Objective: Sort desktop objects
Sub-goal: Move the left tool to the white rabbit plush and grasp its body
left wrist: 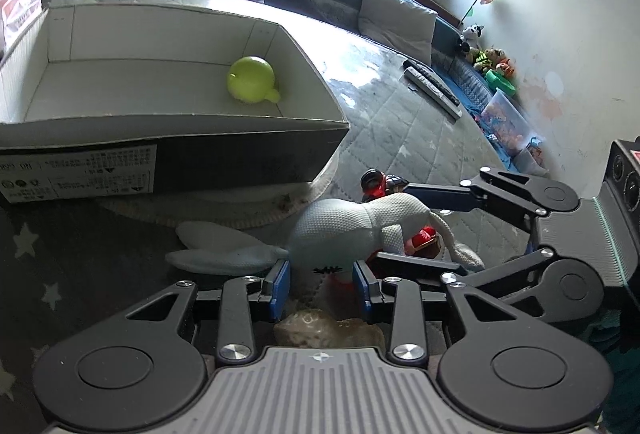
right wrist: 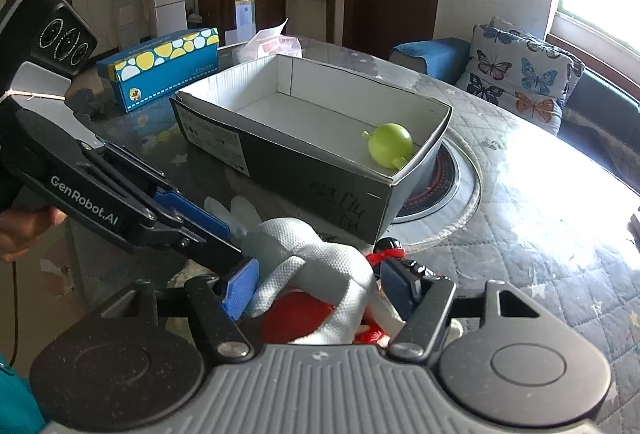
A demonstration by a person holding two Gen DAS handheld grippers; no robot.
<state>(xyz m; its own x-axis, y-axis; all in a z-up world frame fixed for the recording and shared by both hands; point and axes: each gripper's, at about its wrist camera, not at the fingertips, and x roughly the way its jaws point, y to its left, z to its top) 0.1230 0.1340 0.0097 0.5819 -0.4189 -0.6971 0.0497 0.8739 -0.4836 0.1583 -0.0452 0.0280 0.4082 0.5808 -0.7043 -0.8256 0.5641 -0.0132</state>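
A white plush rabbit [left wrist: 344, 230] lies on the table in front of an open cardboard box [left wrist: 176, 153]. My left gripper [left wrist: 322, 278] has its blue pads against both sides of the rabbit's head. My right gripper [left wrist: 420, 230] comes in from the right and closes around the rabbit's body and red clothes. In the right wrist view the rabbit [right wrist: 320, 274] fills the gap of my right gripper [right wrist: 320, 290], and the left gripper [right wrist: 224, 238] comes from the left. A green round toy [left wrist: 251, 79] lies in the box [right wrist: 320, 169]. A small red and black figure [left wrist: 376, 183] lies behind the rabbit.
The round table has a quilted grey cover [left wrist: 400, 121] and an inset hob ring [right wrist: 452, 177] under the box. Two remote controls [left wrist: 432, 85] lie at its far edge. A blue tissue box [right wrist: 160, 73] and a plastic bag [right wrist: 276, 41] stand beyond the cardboard box.
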